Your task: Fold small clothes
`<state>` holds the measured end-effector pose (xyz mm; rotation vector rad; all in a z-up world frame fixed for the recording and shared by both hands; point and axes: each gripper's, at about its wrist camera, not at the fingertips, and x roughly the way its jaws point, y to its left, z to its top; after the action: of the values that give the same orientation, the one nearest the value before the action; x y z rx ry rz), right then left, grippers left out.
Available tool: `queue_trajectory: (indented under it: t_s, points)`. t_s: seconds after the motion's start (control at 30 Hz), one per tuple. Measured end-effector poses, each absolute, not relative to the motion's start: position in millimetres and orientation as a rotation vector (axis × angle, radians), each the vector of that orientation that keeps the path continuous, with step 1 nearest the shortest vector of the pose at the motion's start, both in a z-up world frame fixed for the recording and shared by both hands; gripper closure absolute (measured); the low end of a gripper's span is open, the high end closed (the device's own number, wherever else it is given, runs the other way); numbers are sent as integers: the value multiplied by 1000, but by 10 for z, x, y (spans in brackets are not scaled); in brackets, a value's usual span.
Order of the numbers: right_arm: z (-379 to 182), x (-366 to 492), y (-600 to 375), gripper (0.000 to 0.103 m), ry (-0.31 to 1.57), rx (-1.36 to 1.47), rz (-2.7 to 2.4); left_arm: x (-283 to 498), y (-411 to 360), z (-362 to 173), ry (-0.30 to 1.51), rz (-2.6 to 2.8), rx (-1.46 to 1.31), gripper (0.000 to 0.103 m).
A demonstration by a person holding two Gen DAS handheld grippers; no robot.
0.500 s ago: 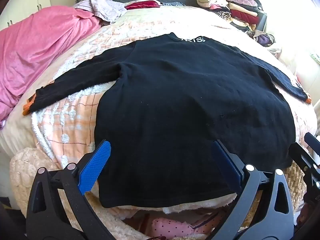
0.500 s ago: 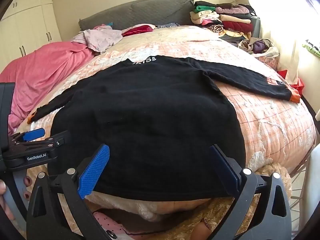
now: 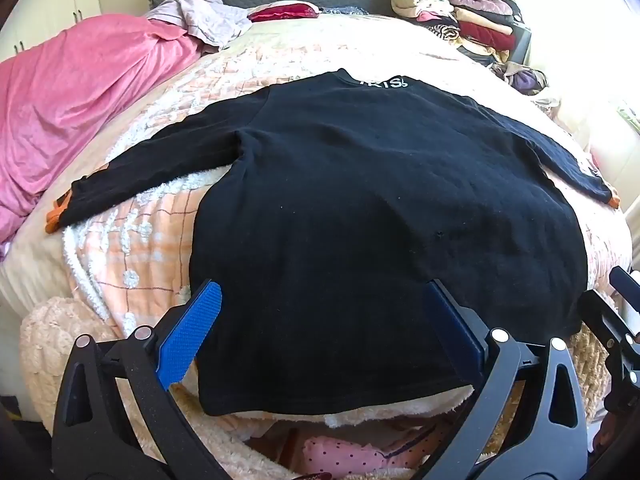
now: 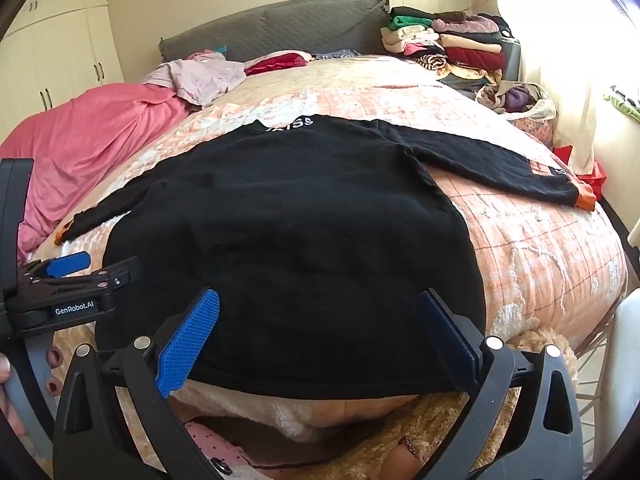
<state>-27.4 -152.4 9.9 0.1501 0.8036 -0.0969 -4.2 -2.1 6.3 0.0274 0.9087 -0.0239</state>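
Two blue-padded fingers frame the left wrist view, and the left hand-held gripper [image 3: 320,332] stands wide with nothing between its pads, hovering over the near hem of the black long-sleeved knit sweater [image 3: 360,208]. That sweater lies flat on the bed with the peach checked quilt [image 3: 132,248], collar lettering at the far end and both sleeves spread outward, the left one ending in an orange cuff [image 3: 54,216] near the crumpled pink sheet [image 3: 72,96]. At the right edge of this view, part of the other tool shows, close to the hem's right corner.

From the right wrist view, the right hand-held gripper [image 4: 318,330] is likewise spread wide and empty, poised above the hem on the sweater's right half. The left tool appears at the left edge, just beside the hem's left corner, with a person's fingers [image 4: 52,364] around its handle. A stack of folded clothes [image 4: 448,40] sits at the far right corner of the bed, well apart from the sweater.

Folding looks not yet begun. Since the hem hangs at the very foot of the bed, a pinch that also catches the fluffy quilt underneath would likely drag bedding along with the fold. Uneven grips at the two corners could skew the fold, and thick knit may slip from smooth pads if only one layer is taken.
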Motion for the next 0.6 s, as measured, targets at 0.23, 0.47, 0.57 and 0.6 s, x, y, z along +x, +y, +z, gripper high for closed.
queue_trajectory:
  t_s: [0.23,0.47,0.57,0.6]
  points:
    - [98,-275,-1522,4,804,151,-97,-48,-23,81,907,-26,25,8]
    - [92,-292,-1508,4,801,150,-101,-42,-24,77,909,-27,22,8]
    - [93,-293,-1509,4,799,150,-100,-47,-37,89,909,-26,24,8]
    - [91,-297,-1506,4,799,150,-100,-48,-39,91,909,-26,23,8]
